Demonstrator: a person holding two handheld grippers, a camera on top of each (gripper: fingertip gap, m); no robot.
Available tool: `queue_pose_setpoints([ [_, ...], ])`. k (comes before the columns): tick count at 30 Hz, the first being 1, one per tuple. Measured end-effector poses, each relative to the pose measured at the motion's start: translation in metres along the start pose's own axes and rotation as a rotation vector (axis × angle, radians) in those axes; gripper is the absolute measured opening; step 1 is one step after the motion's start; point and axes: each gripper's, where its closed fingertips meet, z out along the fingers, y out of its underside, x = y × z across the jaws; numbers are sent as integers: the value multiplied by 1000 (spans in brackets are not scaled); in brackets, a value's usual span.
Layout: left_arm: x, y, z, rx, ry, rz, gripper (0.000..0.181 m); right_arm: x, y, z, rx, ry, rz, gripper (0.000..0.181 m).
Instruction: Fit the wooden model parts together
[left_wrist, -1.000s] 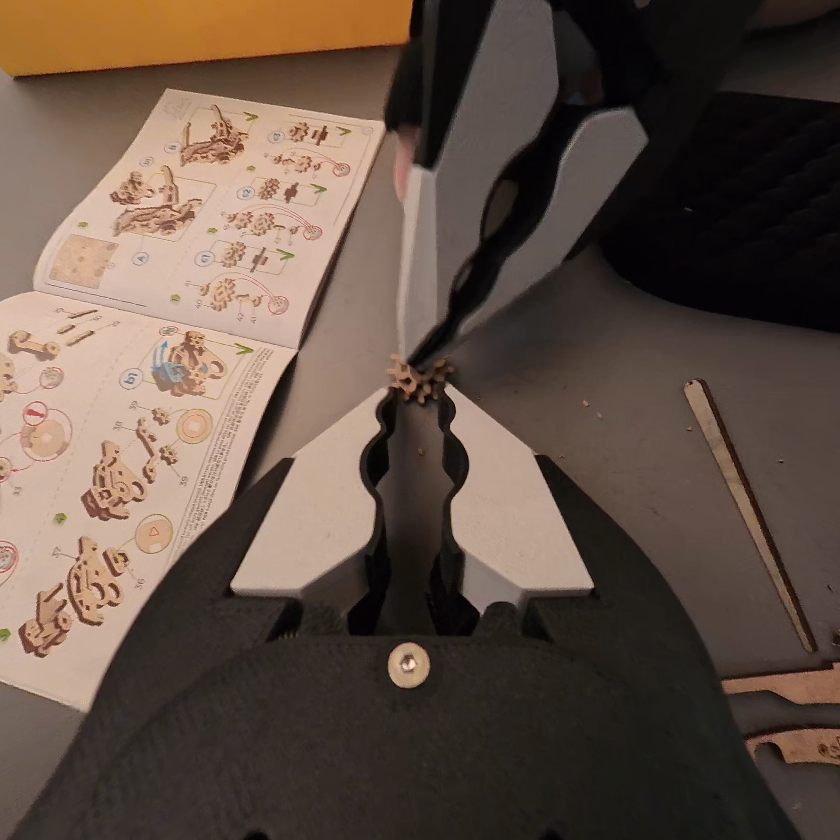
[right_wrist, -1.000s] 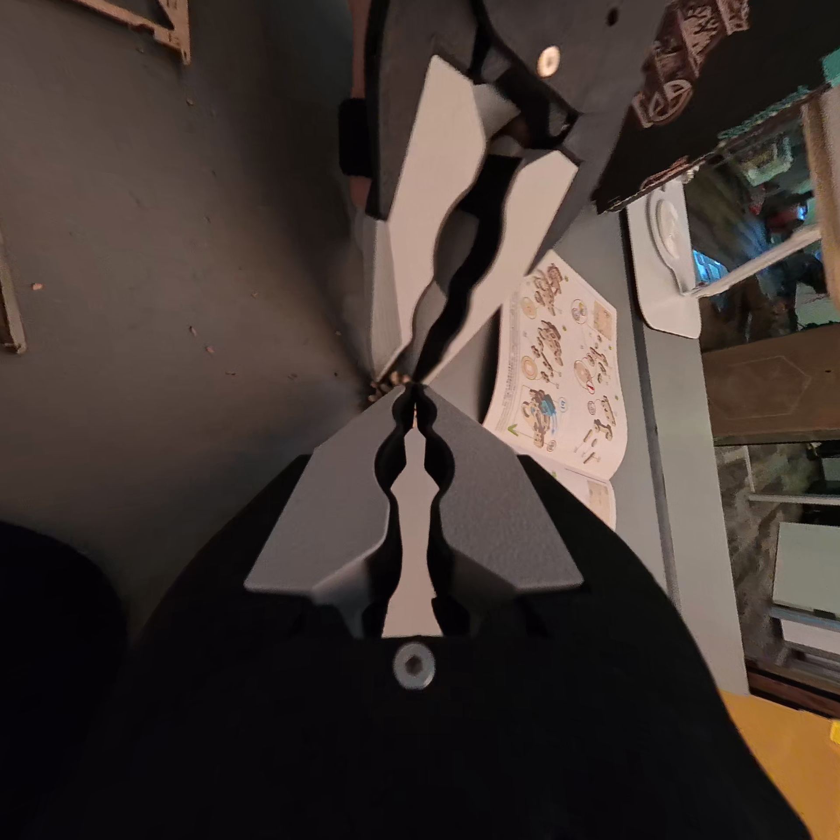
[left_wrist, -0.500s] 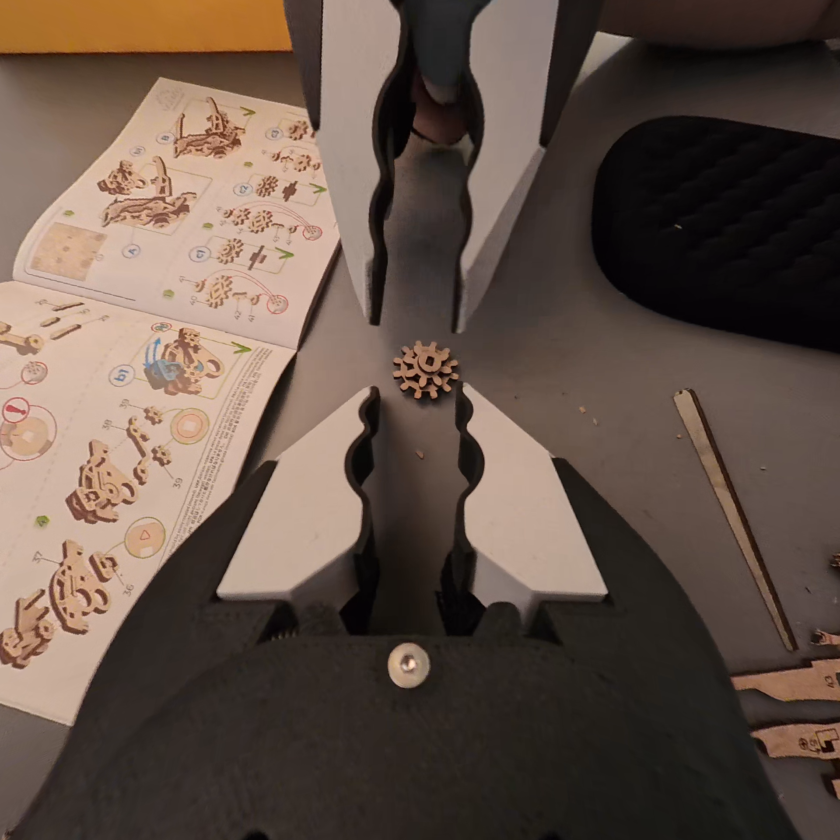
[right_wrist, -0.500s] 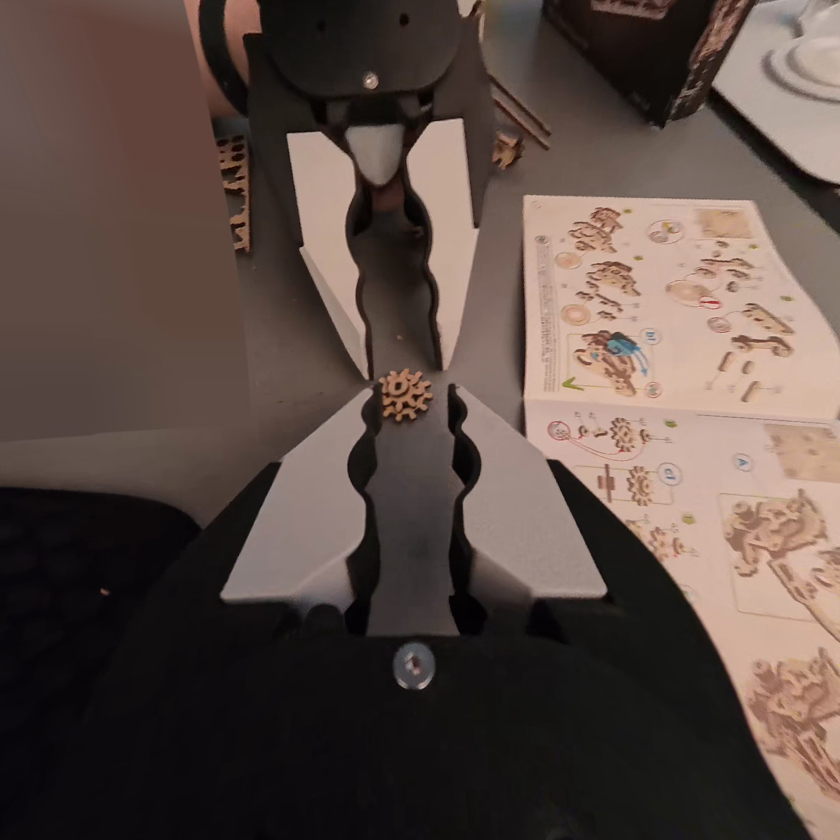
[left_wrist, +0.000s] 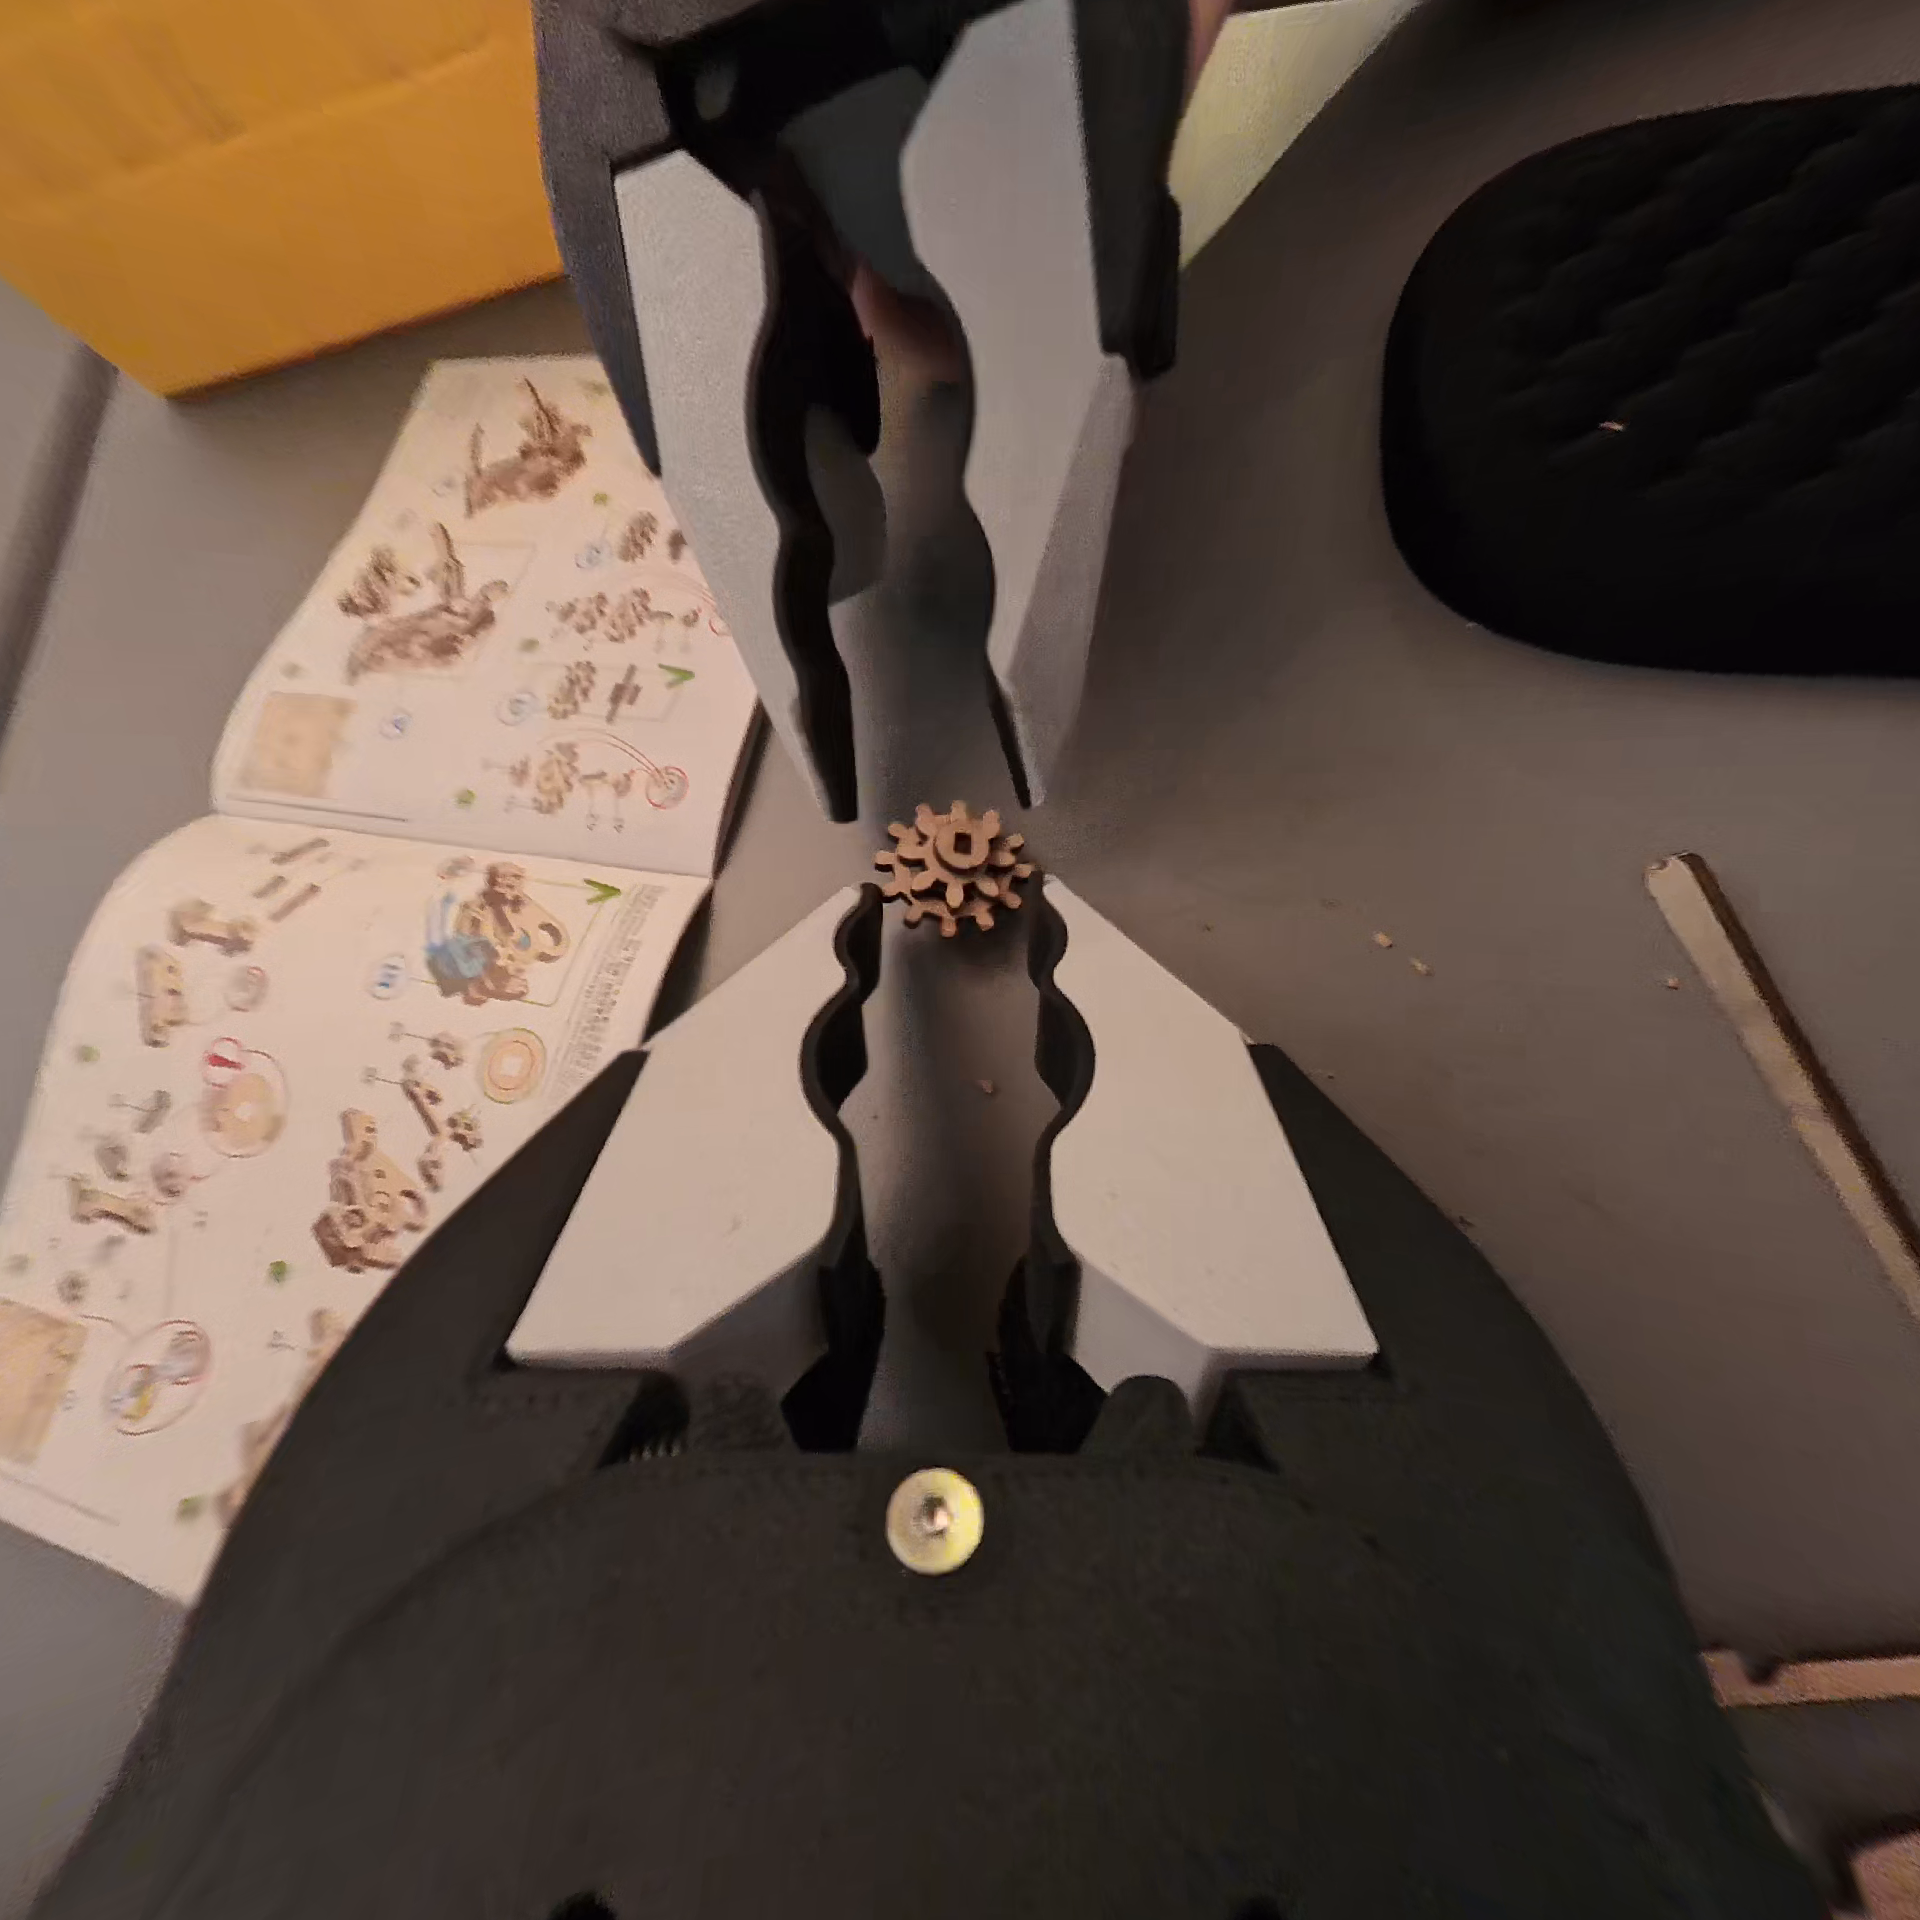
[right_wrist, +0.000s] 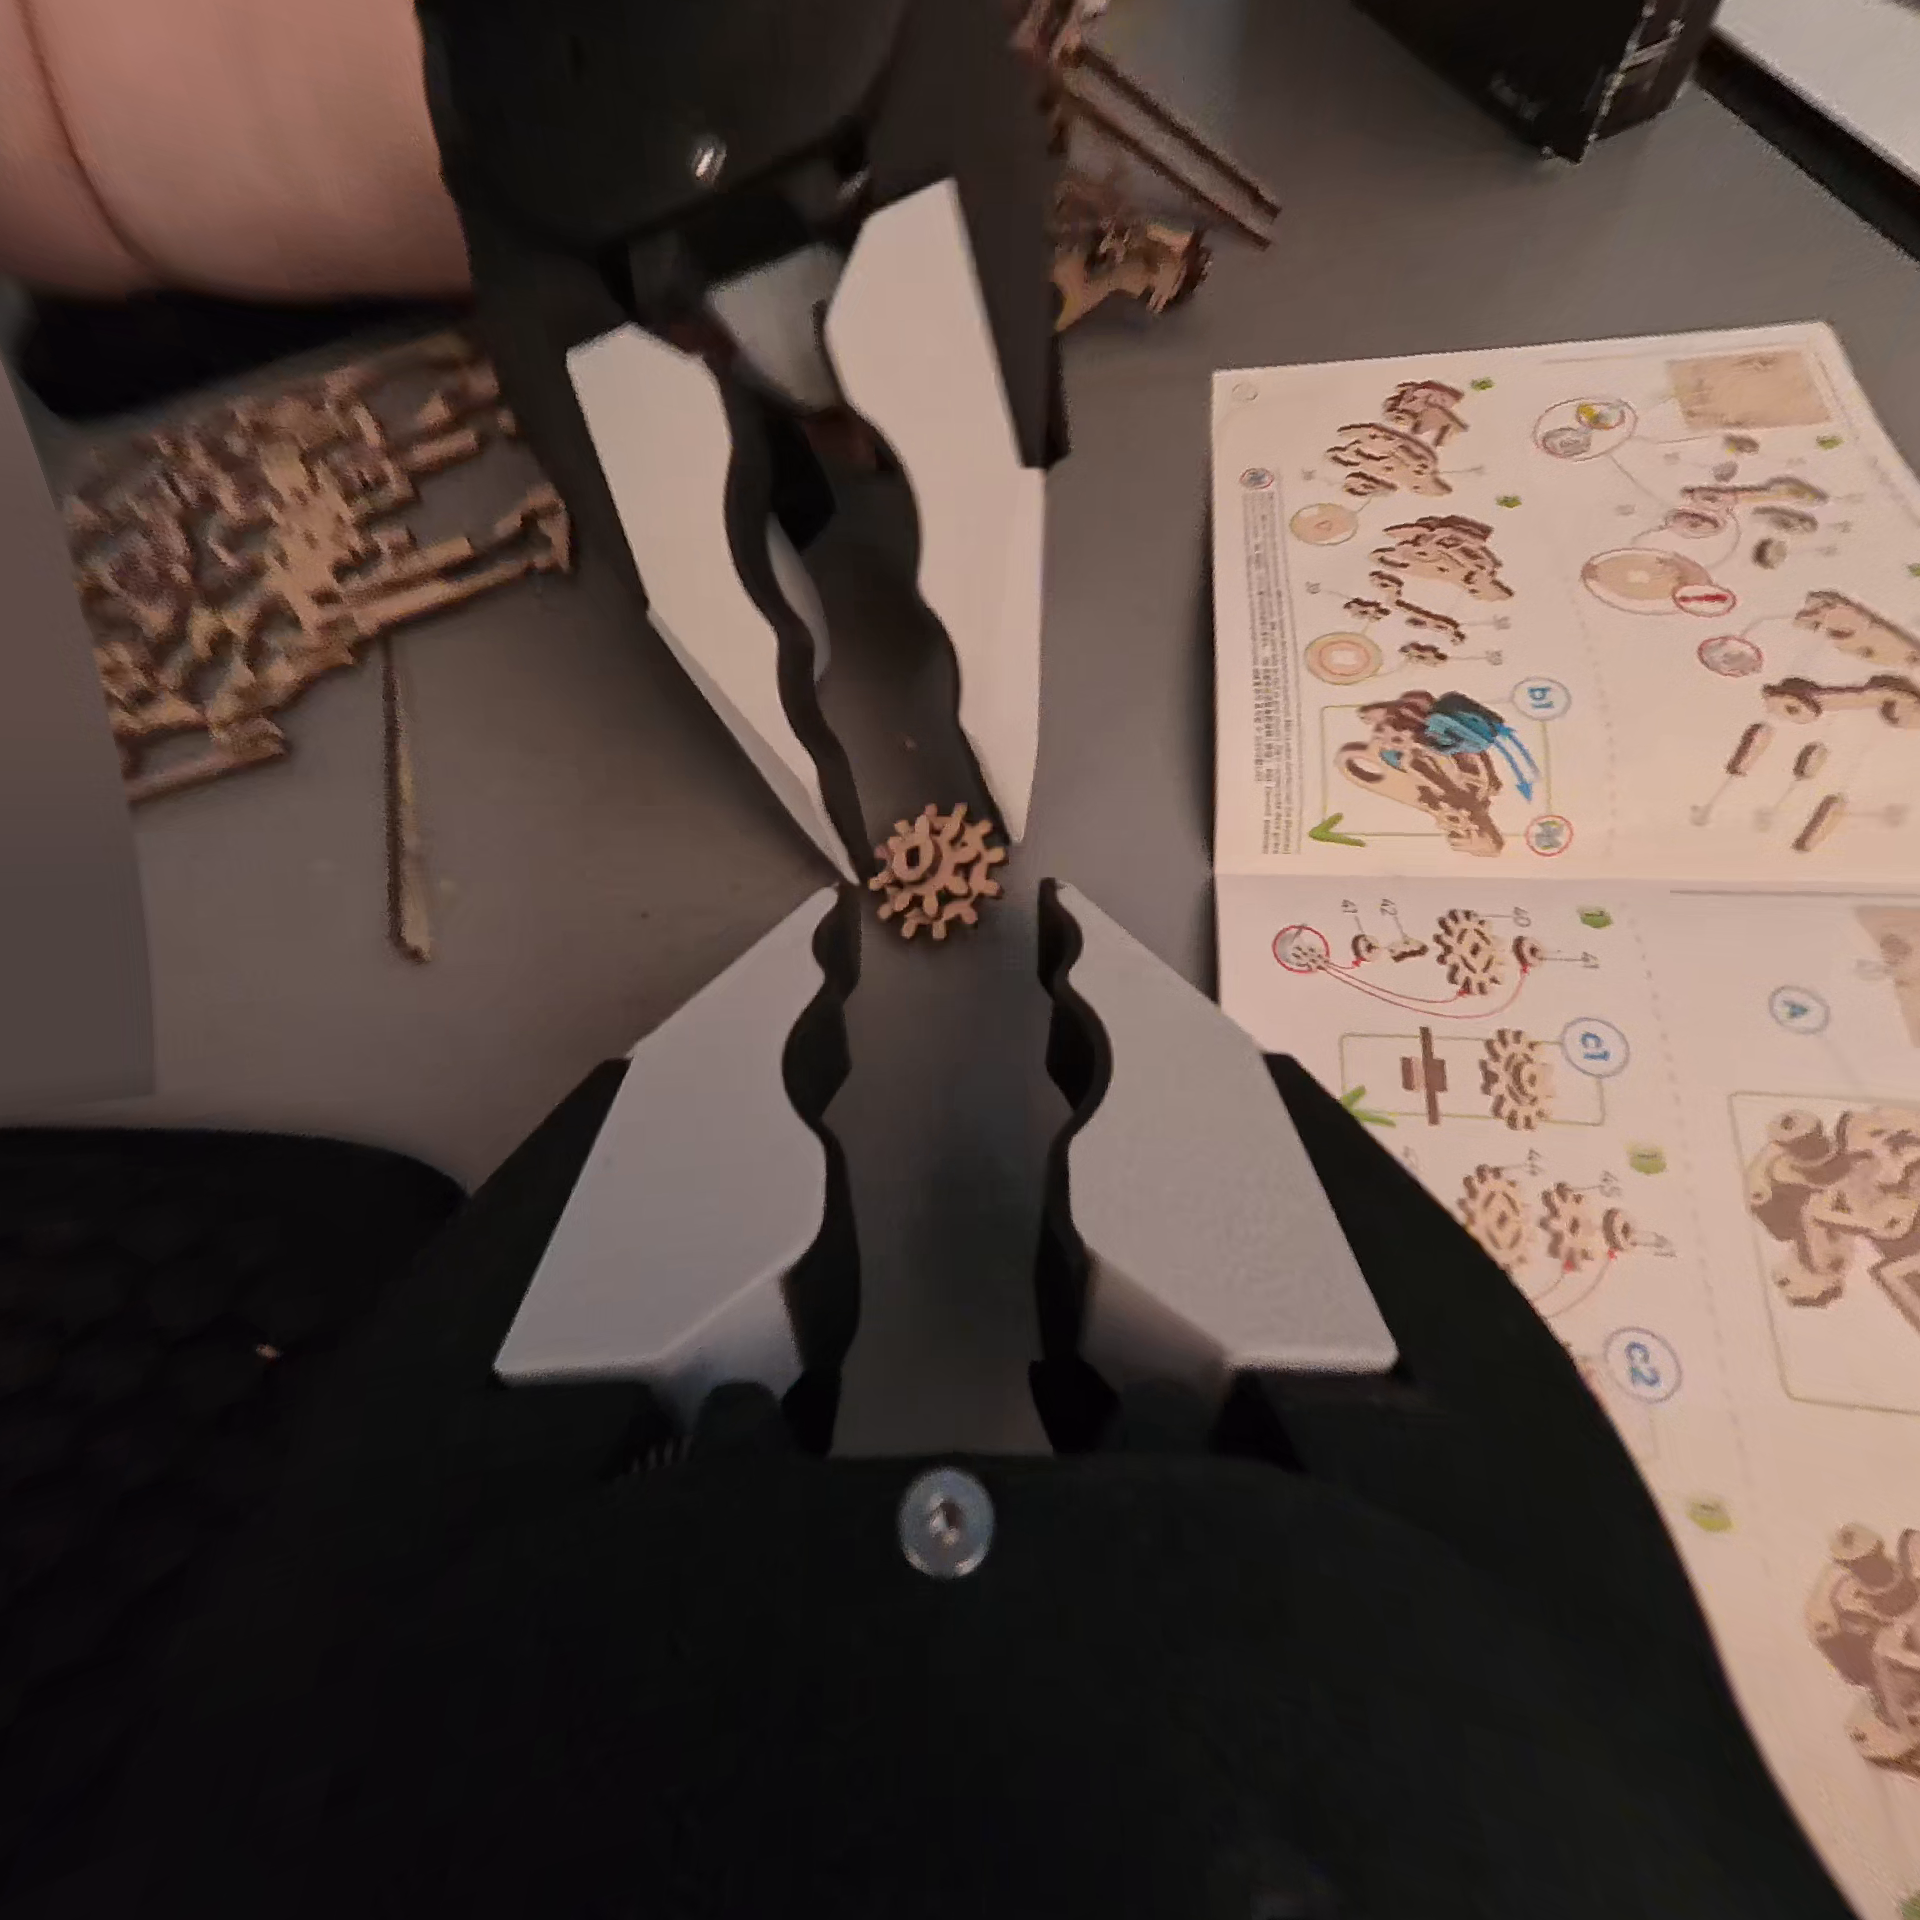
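Wooden gear (left_wrist: 954, 868) lying flat on grey table (left_wrist: 1351, 1039), btwn the two grippers, which are facing each other tip to tip. Left gripper (left_wrist: 951, 902) sitting w/ fingers spread, tips flanking the gear's near edge; contact: can't tell. Right gripper (right_wrist: 940, 896) also spread, gear just ahead of its tips and nearer its left finger. Neither is pinching anything. Open instruction booklet (left_wrist: 343, 935) lying just left of the gear in left wrist view. Black pad (left_wrist: 1683, 416) well off to the right. Cut-out wooden sheet (right_wrist: 260, 561) lying beyond, seen from right wrist view; blurred.
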Motion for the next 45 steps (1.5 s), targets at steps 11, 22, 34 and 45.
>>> queue_pose_setpoints([
  [11,-5,-33,-19,94,-240,375,25,-17,-23,-16,160,-290,304,31],
  [22,0,-32,-16,59,-266,468,26,-18,-26,-18,186,-307,305,13],
  [34,-14,-47,-38,153,-351,449,31,-14,-42,-29,267,-164,67,11],
  [45,-5,-60,-48,292,-158,192,25,-24,-49,-29,225,103,-417,11],
])
